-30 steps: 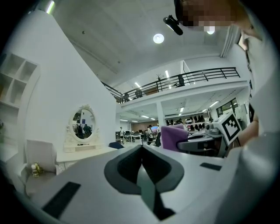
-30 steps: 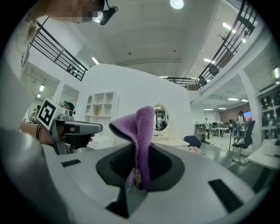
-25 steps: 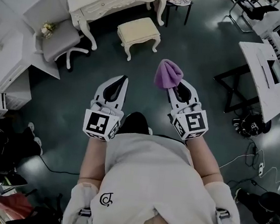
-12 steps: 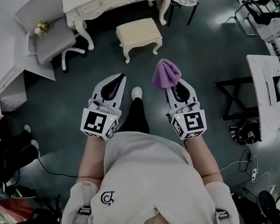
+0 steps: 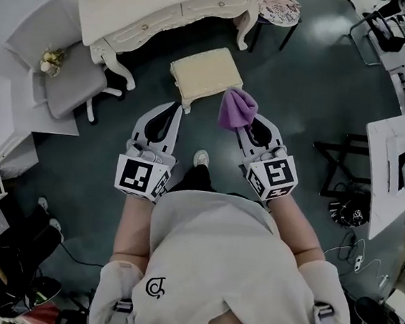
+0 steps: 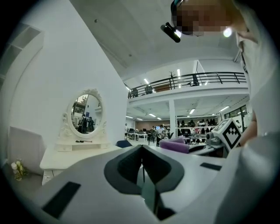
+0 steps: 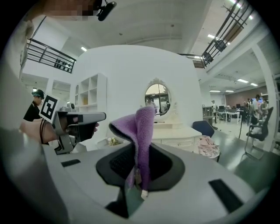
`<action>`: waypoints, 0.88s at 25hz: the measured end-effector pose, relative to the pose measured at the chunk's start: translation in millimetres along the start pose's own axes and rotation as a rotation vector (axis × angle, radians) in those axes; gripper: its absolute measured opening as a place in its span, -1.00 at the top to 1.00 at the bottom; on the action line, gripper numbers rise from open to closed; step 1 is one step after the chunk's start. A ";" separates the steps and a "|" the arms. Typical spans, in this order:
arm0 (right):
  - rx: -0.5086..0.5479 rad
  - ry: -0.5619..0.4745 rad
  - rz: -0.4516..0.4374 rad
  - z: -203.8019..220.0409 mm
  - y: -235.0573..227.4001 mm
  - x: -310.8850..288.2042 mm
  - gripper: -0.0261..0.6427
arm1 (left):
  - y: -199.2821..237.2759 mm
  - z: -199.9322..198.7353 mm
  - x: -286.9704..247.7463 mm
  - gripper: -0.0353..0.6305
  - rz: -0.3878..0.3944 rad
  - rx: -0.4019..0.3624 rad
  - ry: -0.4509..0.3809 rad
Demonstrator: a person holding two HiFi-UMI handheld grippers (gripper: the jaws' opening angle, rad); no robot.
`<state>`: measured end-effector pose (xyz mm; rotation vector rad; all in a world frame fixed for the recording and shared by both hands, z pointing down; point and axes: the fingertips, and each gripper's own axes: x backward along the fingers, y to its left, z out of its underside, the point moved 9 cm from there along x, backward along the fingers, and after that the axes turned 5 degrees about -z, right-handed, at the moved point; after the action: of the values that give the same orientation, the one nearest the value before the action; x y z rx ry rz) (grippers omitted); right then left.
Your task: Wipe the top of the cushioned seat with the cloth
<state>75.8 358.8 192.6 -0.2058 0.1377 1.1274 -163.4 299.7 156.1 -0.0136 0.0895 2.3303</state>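
Since a second ago the cushioned seat (image 5: pixel 206 75) has drawn closer to both grippers in the head view, and the purple cloth (image 5: pixel 237 108) now overlaps its near right corner rather than standing clear of it. From this steep angle it is hard to say whether the cloth touches the cushion or hangs above it.

In the right gripper's (image 5: pixel 243 128) own view, its two fingers pinch the cloth. The fabric is caught low in the slot between them, rises as a folded flap above the tips and droops over to the left. The left gripper (image 5: pixel 172 110) is level with the right one and just left of it. Its fingers are pressed together with nothing between them, and their tips point toward the near left edge of the seat.

The pale, square seat lies ahead of the person. A white dressing table (image 5: pixel 168 7) stands just beyond it, with an oval mirror (image 6: pixel 86 113) that shows in the left gripper view. A grey chair (image 5: pixel 65 64) stands to the far left. One white shoe (image 5: pixel 201 157) shows on the dark floor (image 5: pixel 304 82) between the grippers.
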 end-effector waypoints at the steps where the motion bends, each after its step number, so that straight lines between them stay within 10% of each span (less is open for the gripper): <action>1: 0.000 0.002 -0.006 -4.6 -6.8 -15.8 0.69 | 12.2 -2.3 -10.8 0.85 -0.010 0.002 -0.005; 22: 0.029 0.262 -0.415 21.1 -148.8 -267.3 0.69 | 107.9 66.4 -154.8 0.85 -0.423 0.068 0.077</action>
<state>97.6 66.9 284.0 -0.3390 0.3281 0.6816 -133.5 118.1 234.8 -0.0805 0.1852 1.9031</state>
